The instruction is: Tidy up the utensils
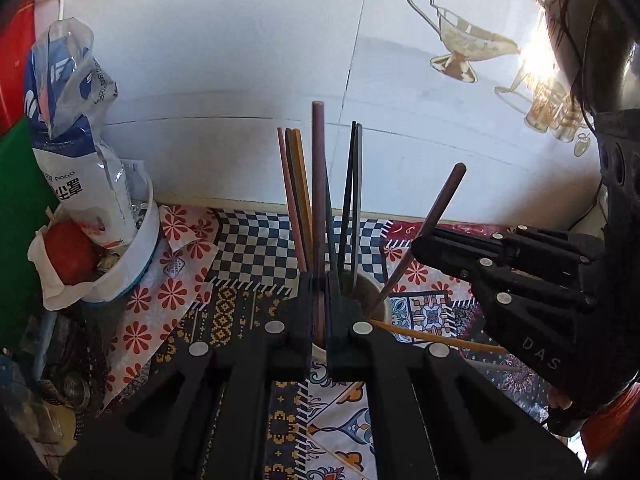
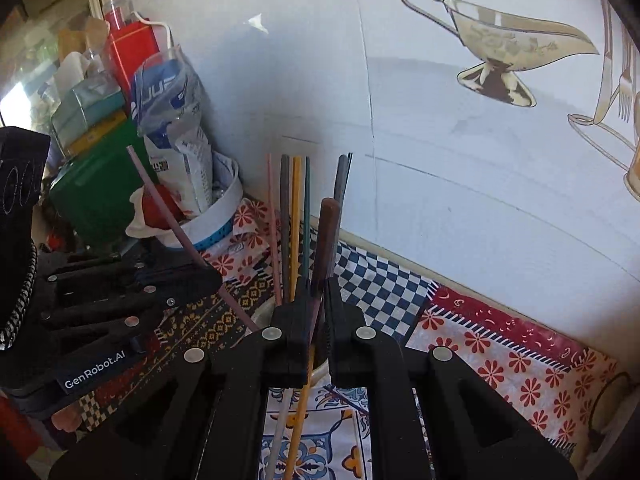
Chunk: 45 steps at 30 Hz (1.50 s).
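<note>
Both grippers, left gripper [image 1: 319,300] and right gripper [image 2: 318,312], look like matt black plastic with small shiny metal pins. I read the chopsticks [image 1: 298,196] as smooth, satin-finish sticks in mixed colours; material unclear. The purple chopstick [image 1: 319,184] looks matt. Tablecloth [image 1: 256,240] is printed woven cloth. Wall tiles [image 1: 224,60] are glossy ceramic. Bag [image 1: 76,120] is crinkled glossy plastic film. White tub [image 1: 148,236] is smooth plastic.

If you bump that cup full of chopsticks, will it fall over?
Probably easy to tip: the cup looks small, and the chopsticks stand far above its rim, leaning outward. They look stiff and thin, so they would likely spill and roll on the patterned cloth.
</note>
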Available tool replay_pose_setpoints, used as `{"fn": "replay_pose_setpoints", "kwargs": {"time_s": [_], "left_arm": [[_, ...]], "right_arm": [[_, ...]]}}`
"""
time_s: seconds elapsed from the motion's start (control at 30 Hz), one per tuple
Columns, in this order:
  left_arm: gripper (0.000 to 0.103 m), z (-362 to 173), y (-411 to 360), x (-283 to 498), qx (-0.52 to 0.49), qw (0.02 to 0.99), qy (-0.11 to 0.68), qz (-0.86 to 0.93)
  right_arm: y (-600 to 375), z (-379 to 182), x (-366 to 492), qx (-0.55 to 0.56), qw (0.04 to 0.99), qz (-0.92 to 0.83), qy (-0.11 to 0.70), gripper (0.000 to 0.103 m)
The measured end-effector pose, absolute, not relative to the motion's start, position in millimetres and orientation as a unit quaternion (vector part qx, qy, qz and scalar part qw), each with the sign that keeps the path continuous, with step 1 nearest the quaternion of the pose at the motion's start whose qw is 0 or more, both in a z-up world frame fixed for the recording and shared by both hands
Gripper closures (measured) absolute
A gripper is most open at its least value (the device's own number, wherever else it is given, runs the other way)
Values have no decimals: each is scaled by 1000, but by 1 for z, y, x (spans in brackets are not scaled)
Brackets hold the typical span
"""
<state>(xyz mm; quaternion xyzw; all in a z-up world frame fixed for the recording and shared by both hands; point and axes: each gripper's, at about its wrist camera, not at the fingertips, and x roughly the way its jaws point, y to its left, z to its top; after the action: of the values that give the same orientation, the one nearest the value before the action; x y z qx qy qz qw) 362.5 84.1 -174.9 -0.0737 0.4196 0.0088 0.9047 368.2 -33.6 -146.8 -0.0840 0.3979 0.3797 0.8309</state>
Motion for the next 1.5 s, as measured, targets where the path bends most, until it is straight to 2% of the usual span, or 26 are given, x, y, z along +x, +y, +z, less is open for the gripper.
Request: {"fn": "replay_pose_setpoints", "kwargs": {"time_s": [0.2,0.27,0.4,0.5,0.87,1.03,1.2,1.23,1.3,1.37,1.5], "left_arm": [[99,-164,83,351,-70,908,414,12],[94,-155,85,345,-74,911,406,15],[83,-132,86,322,-81,922,377,23],[75,-110,84,300,-80,934,348,29],[56,-15,62,188,-41,981,186,43],[46,11,51,137,-24,991,122,45],[35,18,45,103,-19,994,92,47],[30,19,44,98,-19,995,89,47],[16,17,45,90,-22,995,83,49],[4,16,43,79,-23,996,72,53],[1,16,42,64,-21,996,63,59]], "right_arm": [[-32,-144,360,-115,829,370,404,96],[-36,-139,357,-113,828,369,406,93],[-50,-120,345,-97,841,363,389,79],[-64,-98,327,-84,853,361,367,76],[-119,-6,224,-32,917,333,216,73],[-136,25,174,-5,942,308,135,73],[-147,46,130,11,958,278,74,60],[-149,48,123,13,960,271,66,57],[-153,49,115,21,962,264,58,42],[-156,50,106,26,964,258,55,34],[-156,47,92,15,974,220,44,18]]}}
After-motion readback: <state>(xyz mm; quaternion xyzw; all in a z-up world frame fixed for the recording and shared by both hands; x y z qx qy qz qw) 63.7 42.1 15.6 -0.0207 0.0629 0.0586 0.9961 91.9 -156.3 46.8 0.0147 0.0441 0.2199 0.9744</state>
